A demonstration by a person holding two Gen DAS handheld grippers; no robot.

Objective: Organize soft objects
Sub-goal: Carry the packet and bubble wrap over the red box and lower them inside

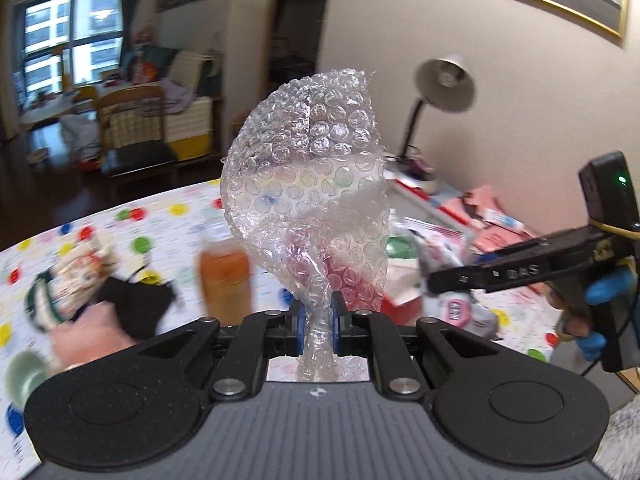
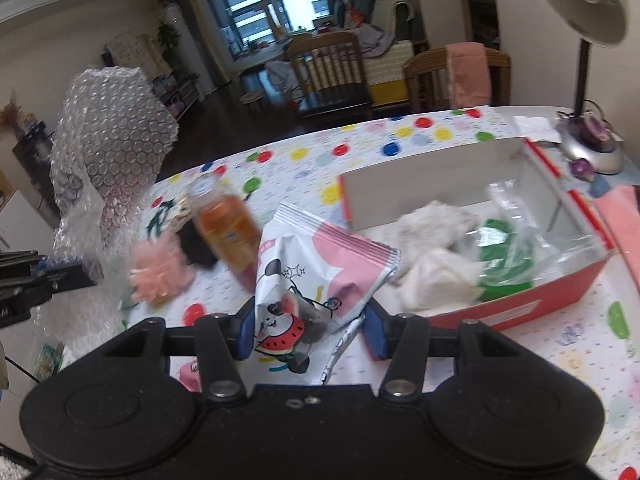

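Observation:
My left gripper (image 1: 317,322) is shut on the twisted lower end of a sheet of clear bubble wrap (image 1: 312,168), which stands up above the table; the same bubble wrap (image 2: 108,152) shows at the left of the right wrist view. My right gripper (image 2: 310,330) is shut on a pink and white snack bag (image 2: 316,264) printed with a panda, held above the table near a red box (image 2: 560,284). The box holds white soft pieces (image 2: 436,272), a green item (image 2: 506,260) and a clear plastic bag (image 2: 516,212). The right gripper (image 1: 440,278) with its bag also appears in the left wrist view.
A bottle of orange drink (image 2: 224,220), a pink puff (image 2: 158,270) and a black item (image 2: 196,246) lie on the dotted tablecloth (image 2: 360,148). A desk lamp (image 2: 588,8) stands at the far right corner. Pink papers (image 1: 496,220) lie by the wall. Chairs (image 2: 332,76) stand beyond the table.

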